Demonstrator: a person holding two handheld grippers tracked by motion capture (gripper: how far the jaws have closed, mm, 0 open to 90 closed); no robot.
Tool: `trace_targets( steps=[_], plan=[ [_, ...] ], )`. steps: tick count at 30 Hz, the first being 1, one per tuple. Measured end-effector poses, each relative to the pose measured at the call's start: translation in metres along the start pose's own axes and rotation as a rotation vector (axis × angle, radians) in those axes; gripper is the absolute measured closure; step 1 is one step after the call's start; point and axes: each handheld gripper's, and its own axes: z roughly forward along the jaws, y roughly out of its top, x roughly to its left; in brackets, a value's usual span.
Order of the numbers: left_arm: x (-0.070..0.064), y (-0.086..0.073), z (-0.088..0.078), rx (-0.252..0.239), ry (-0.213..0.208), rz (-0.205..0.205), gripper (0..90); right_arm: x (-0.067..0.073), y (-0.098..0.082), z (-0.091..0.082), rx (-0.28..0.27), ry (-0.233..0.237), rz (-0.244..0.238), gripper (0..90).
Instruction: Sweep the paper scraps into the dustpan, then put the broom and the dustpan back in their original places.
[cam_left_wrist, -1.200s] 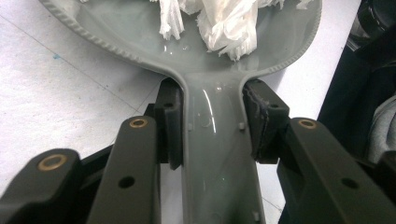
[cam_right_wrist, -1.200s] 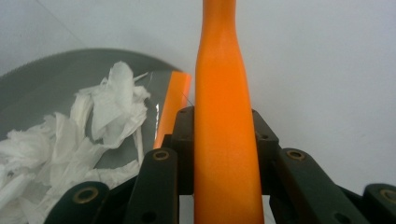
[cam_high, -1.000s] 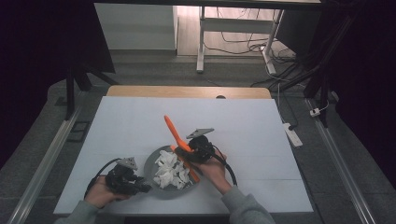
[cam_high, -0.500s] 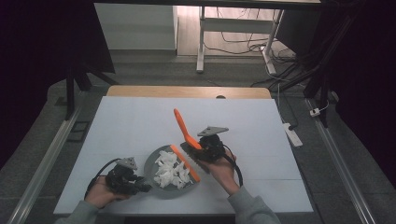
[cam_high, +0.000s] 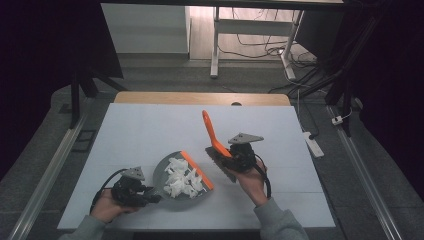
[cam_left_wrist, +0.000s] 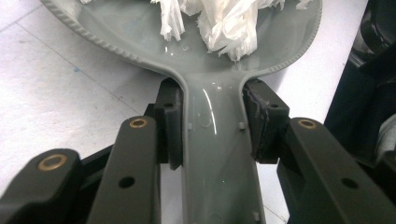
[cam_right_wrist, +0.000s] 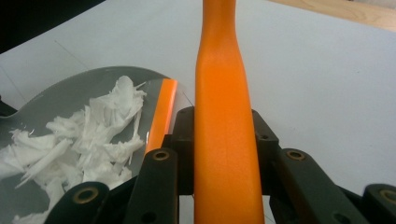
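In the high view, at the lower left of the frame, we are seeing the left gripper (cam_high: 150, 198) sitting in a hand (cam_high: 107, 207) near the bottom edge of the white table (cam_high: 150, 130). Its jaws are squeezing the grey handle of the dustpan (cam_high: 167, 175). In the left gripper view we are looking right along that handle: the two black pads (cam_left_wrist: 169, 123) are pressing on both sides of it, so the gripper is closed on the dustpan (cam_left_wrist: 205, 88) (a firm grip, with no gap showing).

Just right of that, in the lower middle of the high view, the dustpan is lying flat on the table. White torn paper scraps (cam_high: 181, 177) are piling up inside it, and an orange strip (cam_high: 197, 170) is running along its open edge.

Going further right, the right gripper (cam_high: 231, 156) is sitting a little right of the middle of the frame, close beside the dustpan but not touching it. It is closed on a small brush (cam_high: 214, 135) with an orange handle that is pointing up toward the top of the frame, and the grey bristle part is hanging at the bottom. In the right gripper view the orange handle (cam_right_wrist: 224, 130) is standing between the jaws, with the pads tight on both sides, and the paper scraps (cam_right_wrist: 88, 140) are lying at the left.
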Motion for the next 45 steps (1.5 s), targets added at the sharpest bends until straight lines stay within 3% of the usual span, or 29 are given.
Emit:
trace_targets(
  steps=[15, 27, 30, 32, 45],
  plan=[
    [-0.003, 0.003, -0.009, -0.099, 0.049, -0.046, 61.2, -0.016, -0.01, -0.027, -0.07, 0.033, -0.015, 70.5],
    [-0.009, 0.005, -0.016, -0.207, 0.106, -0.129, 61.2, -0.029, -0.023, -0.055, -0.106, 0.044, -0.026, 70.4],
    [-0.008, 0.004, -0.021, -0.247, 0.094, -0.175, 61.2, -0.033, -0.026, -0.061, -0.107, 0.046, -0.018, 70.5],
    [-0.009, 0.003, -0.023, -0.266, 0.096, -0.18, 61.2, -0.036, -0.028, -0.063, -0.104, 0.059, -0.002, 70.5],
    [-0.003, -0.005, -0.03, -0.298, 0.19, -0.249, 61.2, -0.045, -0.037, -0.067, -0.073, 0.056, 0.013, 70.5]
  ],
)
